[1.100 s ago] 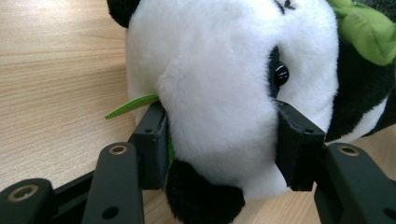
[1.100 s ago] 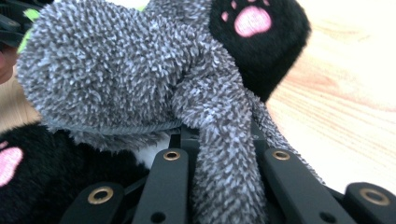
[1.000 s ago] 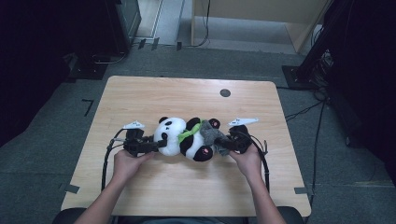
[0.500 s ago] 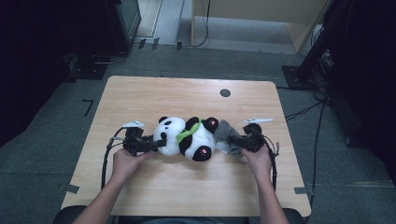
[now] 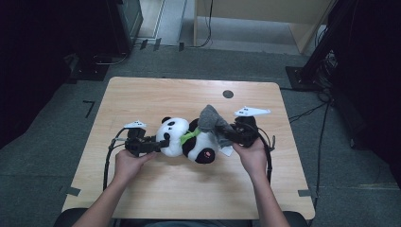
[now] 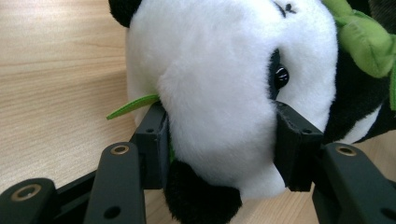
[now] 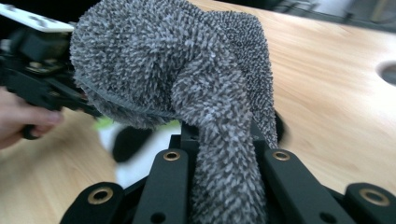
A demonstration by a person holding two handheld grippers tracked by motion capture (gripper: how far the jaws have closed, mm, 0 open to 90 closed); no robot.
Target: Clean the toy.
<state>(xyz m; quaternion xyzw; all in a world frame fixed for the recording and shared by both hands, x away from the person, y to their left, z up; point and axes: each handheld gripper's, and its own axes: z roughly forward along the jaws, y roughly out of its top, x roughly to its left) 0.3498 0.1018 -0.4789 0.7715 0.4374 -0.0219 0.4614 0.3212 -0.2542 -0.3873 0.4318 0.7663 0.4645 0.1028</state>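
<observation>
- My left gripper (image 5: 158, 143), at about seven o'clock on the table (image 5: 142, 94): jaws partway closed, clamped on the panda's (image 5: 189, 142) white head, one pad by the eye, one behind the cheek.
- My right gripper (image 5: 230, 135), at about five o'clock: jaws shut tight on a fold of the grey cloth (image 7: 187, 84), wrist lifted, cloth hanging up over the toy.
- Panda, lying mid-table between both tools: I judge it light, soft and squashy; the head gives under the pads, so grip the firmer bulk.
- Cloth, draped at the panda's far end: limp, fuzzy terry; likely to sag and snag, so pinch an edge.
</observation>
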